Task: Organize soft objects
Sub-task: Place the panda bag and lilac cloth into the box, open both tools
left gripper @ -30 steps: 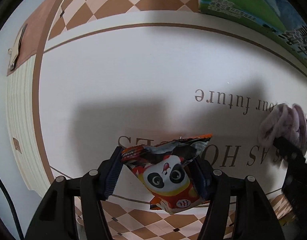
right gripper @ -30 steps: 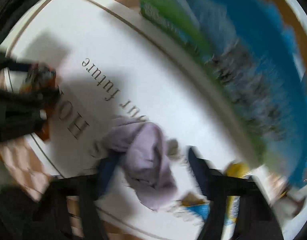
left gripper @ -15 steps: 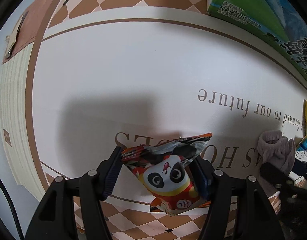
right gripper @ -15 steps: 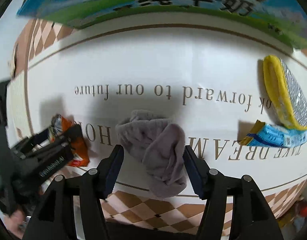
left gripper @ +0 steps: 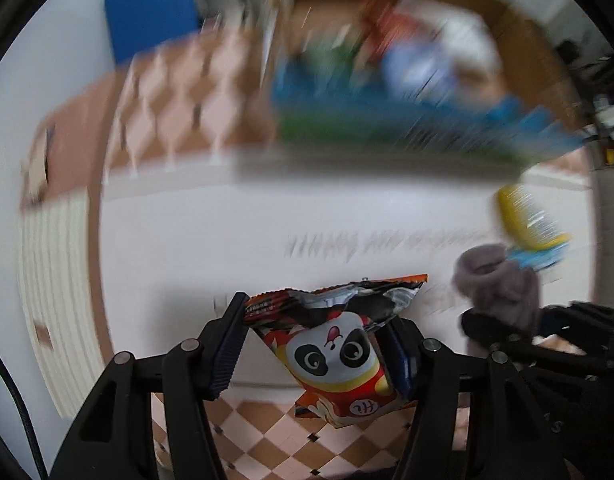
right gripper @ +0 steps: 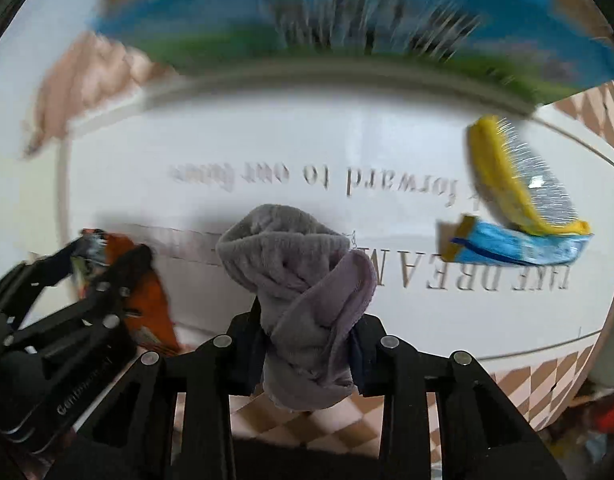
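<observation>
- While both grippers hang above the white mat [right gripper: 387, 144], my left gripper [left gripper: 317, 344] has its jaws closing further on the panda snack bag [left gripper: 339, 356], which the pads already pinch at its sides.
- My right gripper [right gripper: 307, 344] is clamped narrow on the grey cloth [right gripper: 303, 280], low on the bundle.
- Bag: light, crinkly, slick foil; I'd guess it can slip or burst, so I'd hold near the seam.
- Cloth: soft, floppy, drapes loose; grab the thick fold.
- Box [left gripper: 407, 92] behind looks like the drop spot, blurred.
</observation>
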`<state>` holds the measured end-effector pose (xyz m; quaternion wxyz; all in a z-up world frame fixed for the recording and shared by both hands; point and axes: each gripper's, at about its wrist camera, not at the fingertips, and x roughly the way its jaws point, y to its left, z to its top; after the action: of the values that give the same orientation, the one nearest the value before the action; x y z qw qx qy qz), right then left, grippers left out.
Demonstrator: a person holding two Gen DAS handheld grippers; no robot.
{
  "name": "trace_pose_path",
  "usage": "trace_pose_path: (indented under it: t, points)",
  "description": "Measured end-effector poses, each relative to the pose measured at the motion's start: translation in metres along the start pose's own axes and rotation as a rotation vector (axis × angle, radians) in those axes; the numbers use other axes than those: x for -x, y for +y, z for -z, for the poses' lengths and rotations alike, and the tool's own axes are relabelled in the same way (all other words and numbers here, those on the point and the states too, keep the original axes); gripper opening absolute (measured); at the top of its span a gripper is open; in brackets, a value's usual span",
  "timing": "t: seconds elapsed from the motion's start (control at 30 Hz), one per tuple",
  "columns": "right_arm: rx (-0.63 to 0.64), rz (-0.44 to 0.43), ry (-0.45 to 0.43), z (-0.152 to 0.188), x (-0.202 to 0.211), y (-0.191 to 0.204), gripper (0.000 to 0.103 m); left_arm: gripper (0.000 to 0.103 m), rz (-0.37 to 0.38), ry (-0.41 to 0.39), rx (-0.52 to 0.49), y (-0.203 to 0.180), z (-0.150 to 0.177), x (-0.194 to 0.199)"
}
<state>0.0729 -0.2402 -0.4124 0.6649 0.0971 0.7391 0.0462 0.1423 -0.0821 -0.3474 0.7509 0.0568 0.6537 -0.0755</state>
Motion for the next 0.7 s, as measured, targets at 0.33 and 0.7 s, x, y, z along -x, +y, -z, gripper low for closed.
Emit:
trace_pose_path:
  t: [0.33, 0.7]
  points:
    - [-0.082, -0.051, -0.243, -0.093, 0.148, -0.035, 0.036, 0.059, -0.034, -0.11, -0.095, -0.013, -0.19, 0.06]
    - [-0.165, 0.049, -0.146, -0.186, 0.103, -0.079, 0.036, 0.059, -0.059, 0.138, -0.063, -0.014, -0.286, -0.04]
